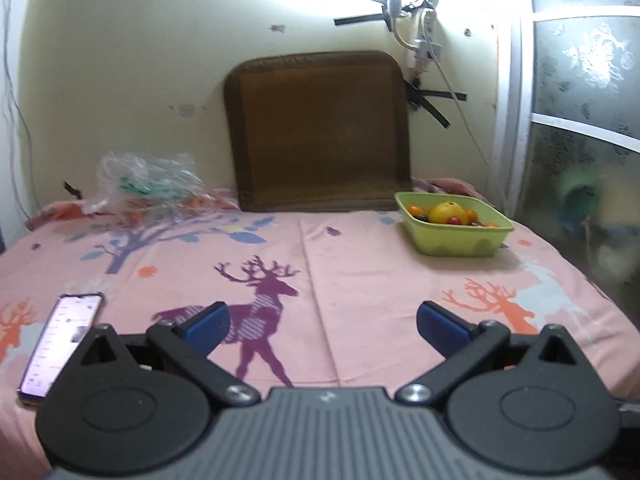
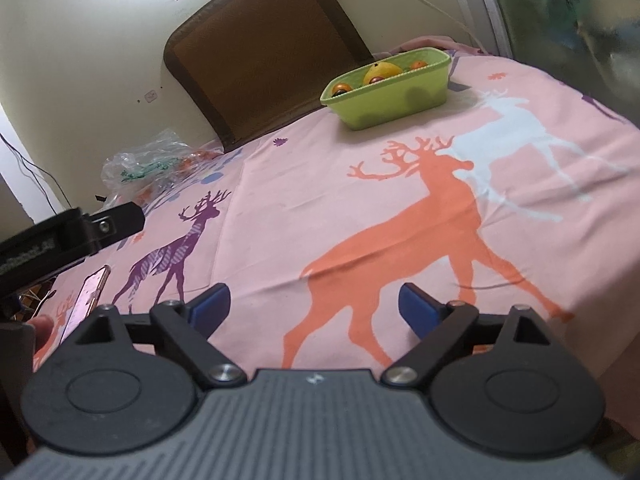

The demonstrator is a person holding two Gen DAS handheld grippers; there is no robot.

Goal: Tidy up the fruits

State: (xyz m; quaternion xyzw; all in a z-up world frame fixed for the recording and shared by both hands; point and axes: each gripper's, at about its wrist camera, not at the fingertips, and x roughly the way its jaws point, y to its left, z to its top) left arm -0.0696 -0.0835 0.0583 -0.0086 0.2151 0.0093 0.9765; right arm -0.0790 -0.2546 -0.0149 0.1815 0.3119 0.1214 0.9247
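A lime-green tub (image 1: 460,242) (image 2: 394,106) stands at the far right of the table, against the back. Inside lie a yellow pear-like fruit (image 1: 447,213) (image 2: 381,71) and several small orange and red fruits (image 1: 416,209) (image 2: 343,89). My left gripper (image 1: 322,326) hovers open near the table's front edge, far short of the tub, with nothing between its blue pads. My right gripper (image 2: 314,310) is open too, tilted, low over the orange deer print and empty. The black body at the left edge of the right wrist view is part of the left gripper (image 2: 72,232).
A pink deer-print cloth (image 1: 320,264) covers the table. A lit phone (image 1: 64,344) (image 2: 86,300) lies front left. A crumpled clear plastic bag (image 1: 148,186) (image 2: 148,162) sits back left. A brown cushion (image 1: 320,132) leans on the wall. A glass door (image 1: 584,120) stands right.
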